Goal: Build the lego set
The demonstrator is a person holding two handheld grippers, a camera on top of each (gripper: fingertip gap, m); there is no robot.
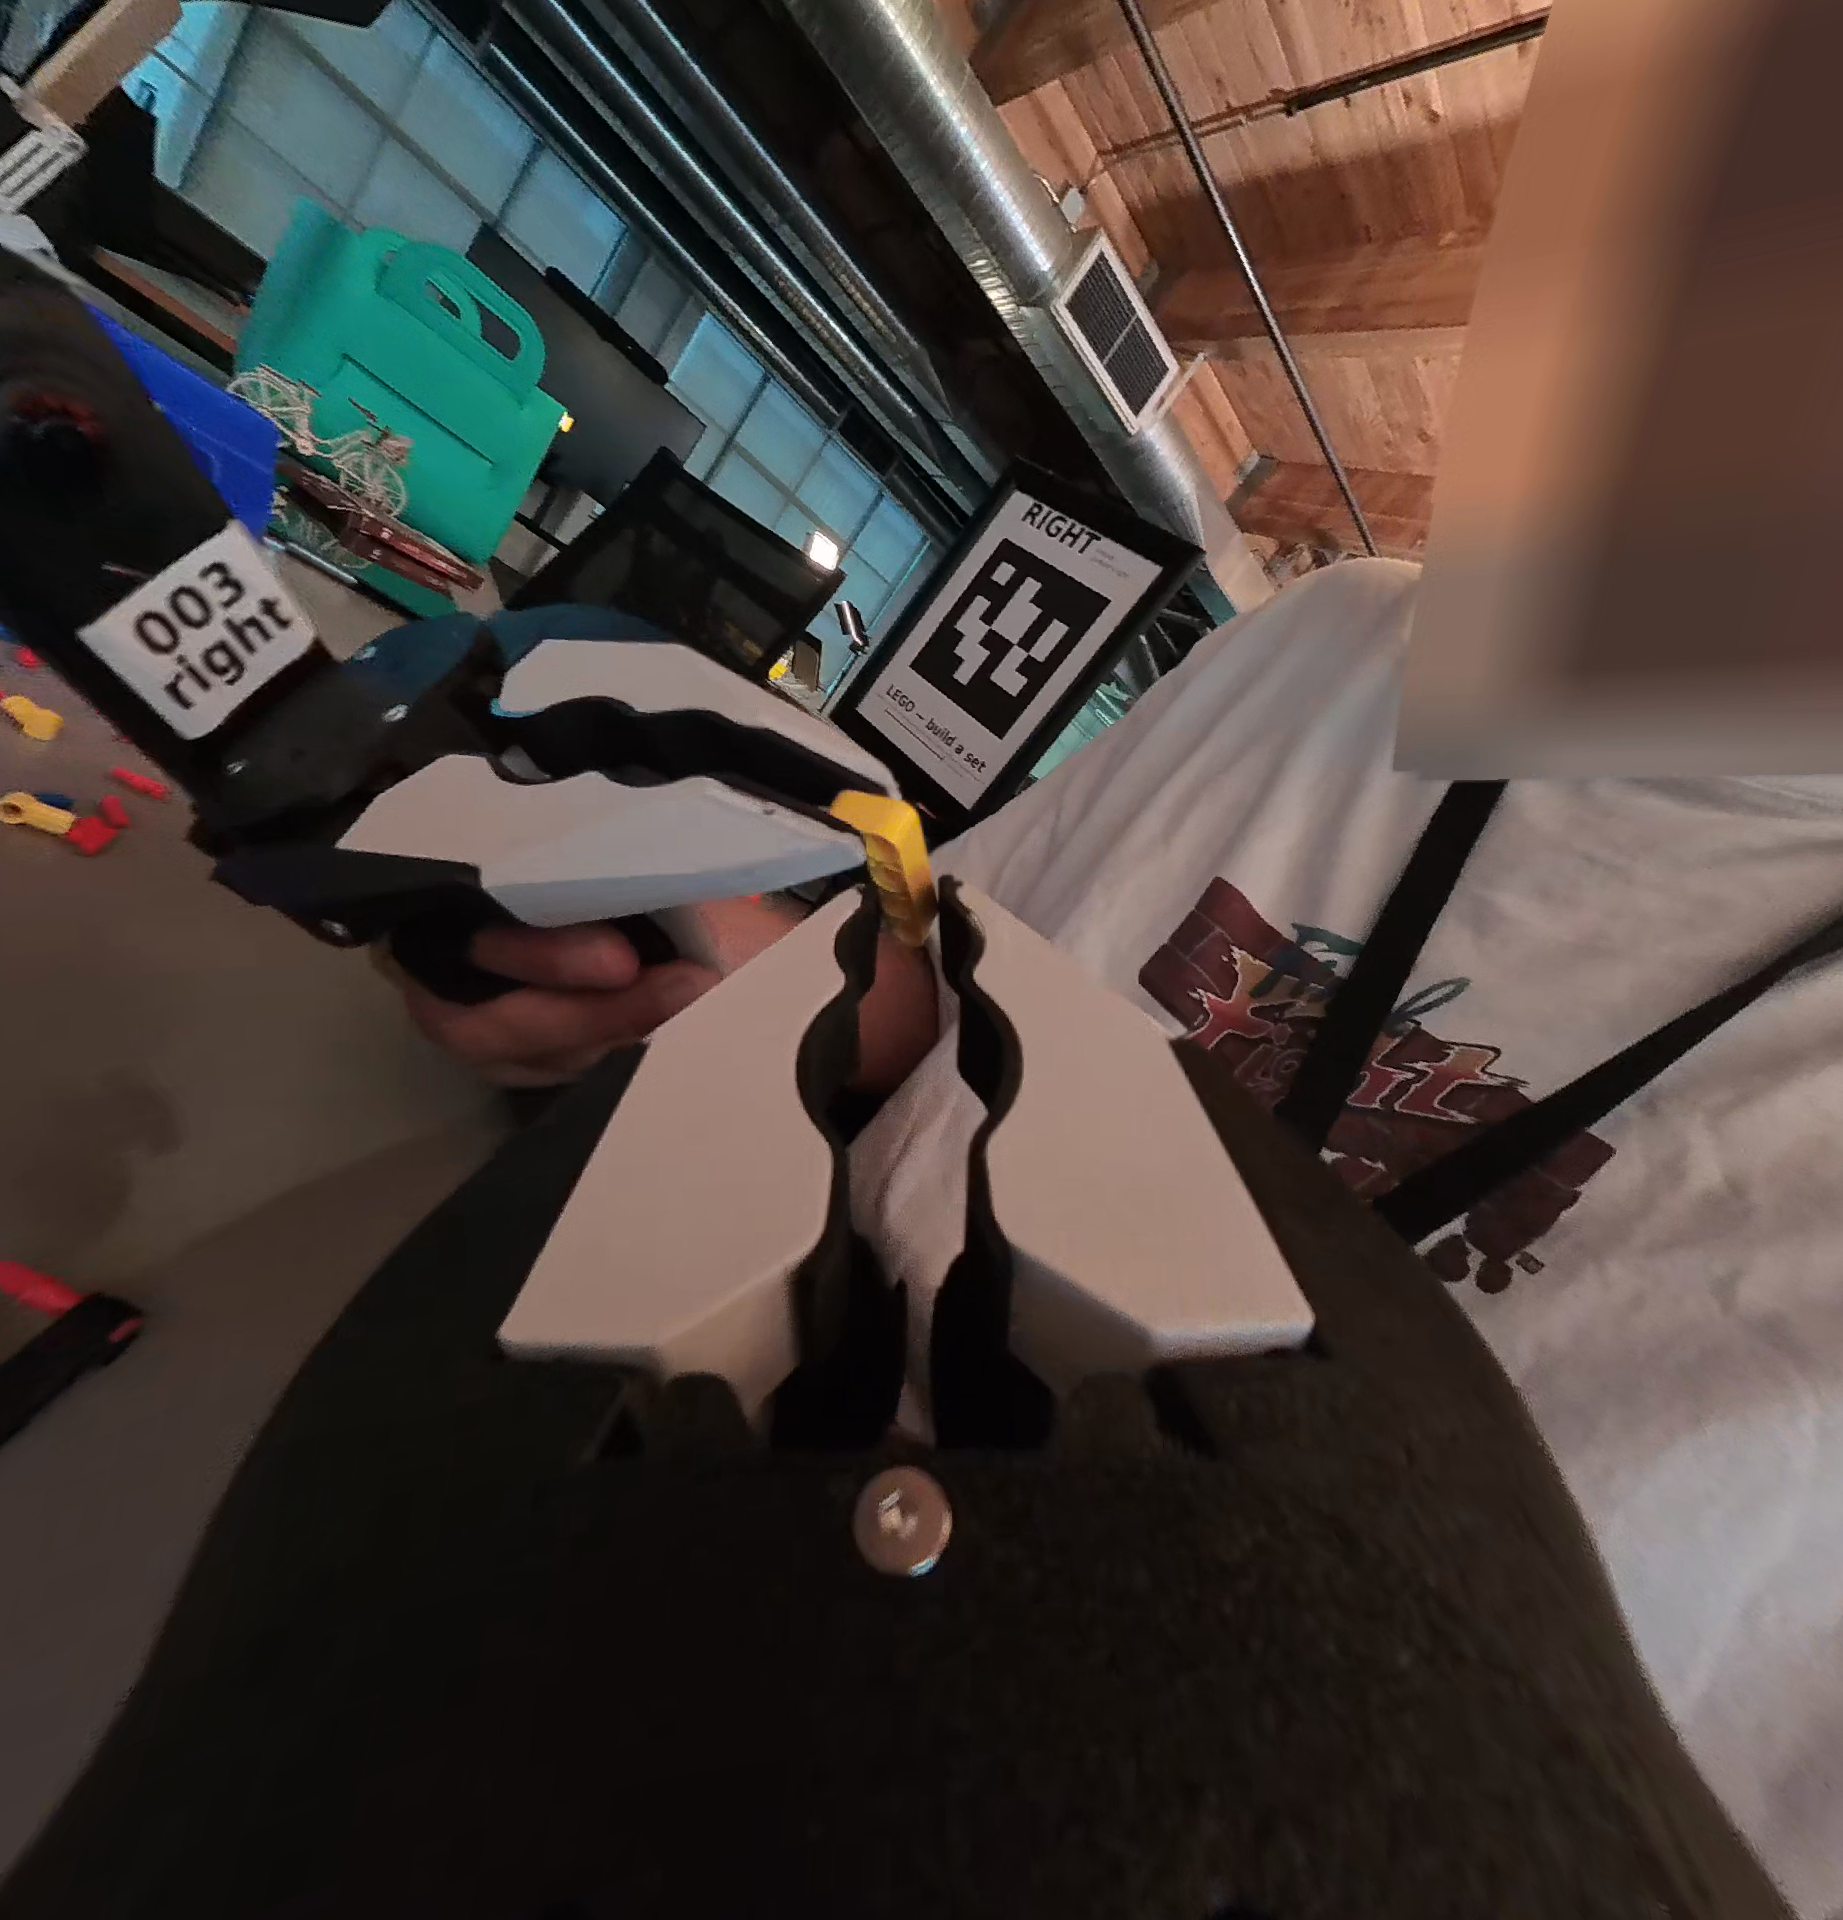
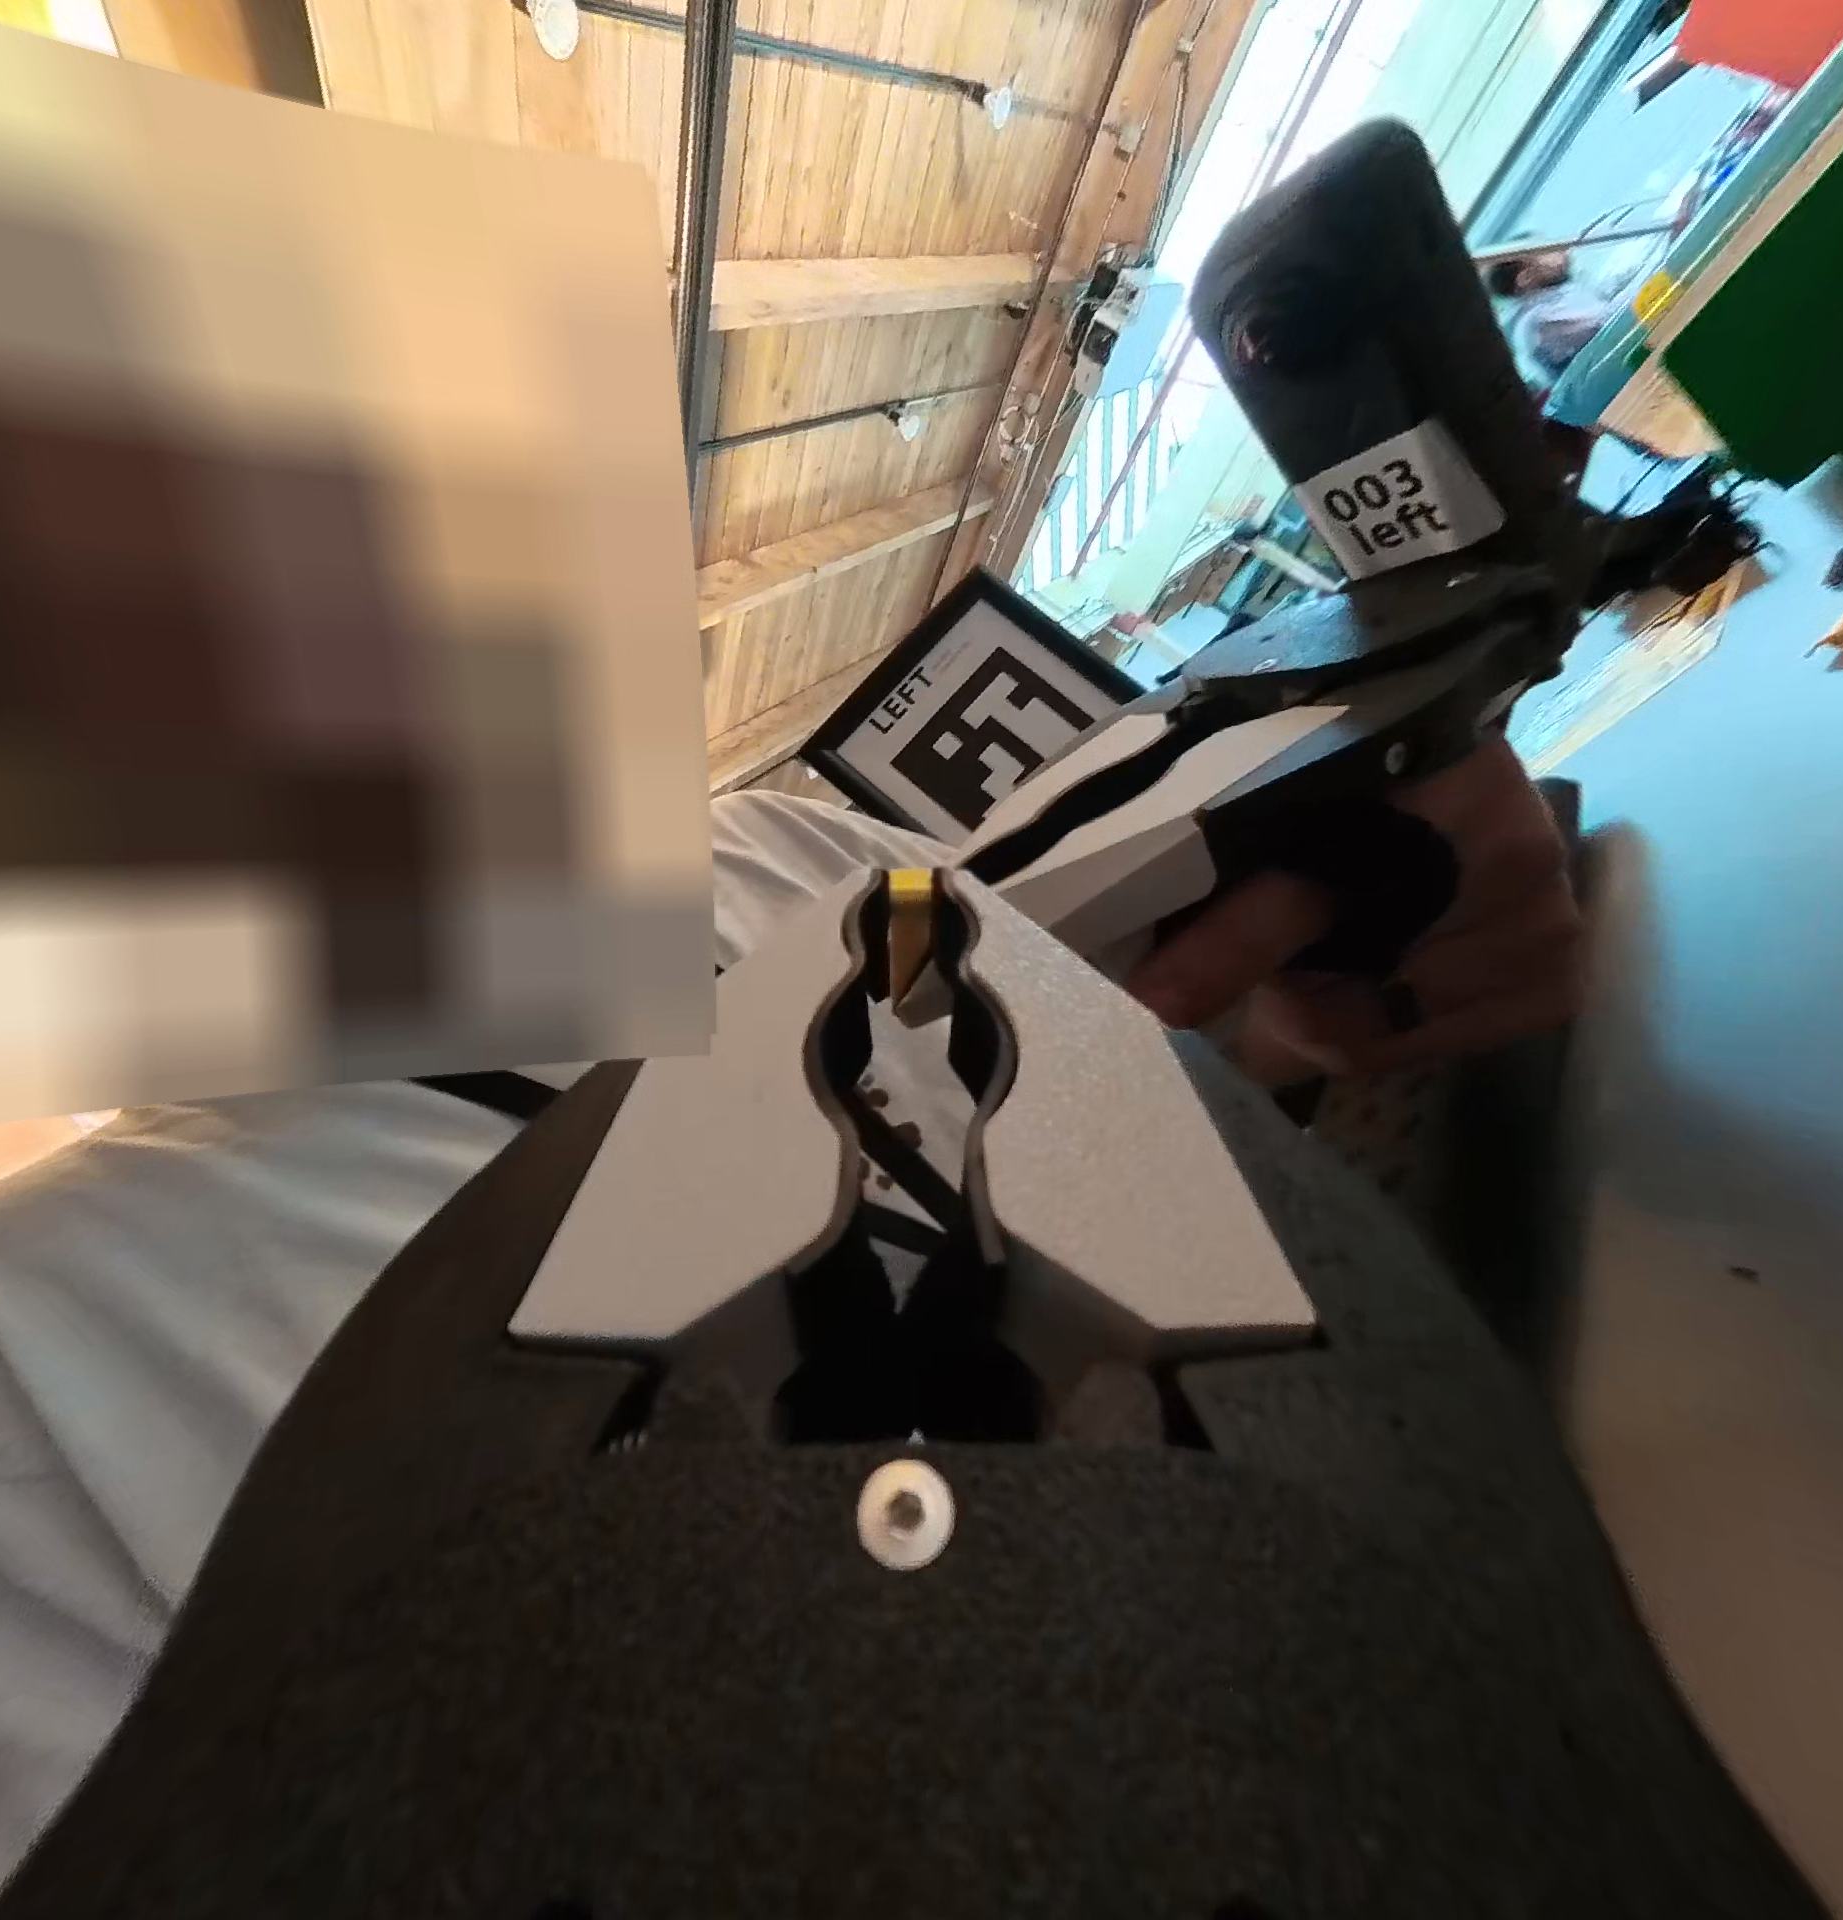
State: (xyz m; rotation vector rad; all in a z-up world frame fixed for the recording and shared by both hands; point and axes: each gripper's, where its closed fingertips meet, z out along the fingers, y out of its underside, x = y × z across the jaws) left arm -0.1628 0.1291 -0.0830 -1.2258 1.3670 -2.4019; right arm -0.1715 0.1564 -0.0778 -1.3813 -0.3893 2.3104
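the left gripper (image 1: 901,899), two white wedge-shaped plastic fingers with wavy black rubber inner edges on a grainy black body, is pinched at its tips on a small yellow plastic lego beam (image 1: 896,862). the beam is a short flat bar with a row of round holes along one face. in the left wrist view its long axis runs roughly in line with the fingers, leaning a little to the left at its far end, and that far end is gripped by the right gripper (image 1: 863,831), which comes in from the left with the same white and black fingers pressed onto the piece. so both pairs of tips meet on the one beam, held up in the air in front of the person's white printed cotton shirt (image 1: 1519,1039).

in the right wrist view the right gripper (image 2: 909,883) shows the beam (image 2: 909,935) end-on between its tips, a narrow yellow strip pointing back toward the camera, with the left gripper (image 2: 984,862) touching it from the right.

a hand (image 1: 543,997) wraps the right gripper's black handle. beyond lie loose red and yellow lego pieces (image 1: 55,810) on a grey smooth tabletop (image 1: 169,1039), and a black-framed white marker card (image 1: 1021,665) stands behind. a teal felt bag (image 1: 408,384) sits far off.
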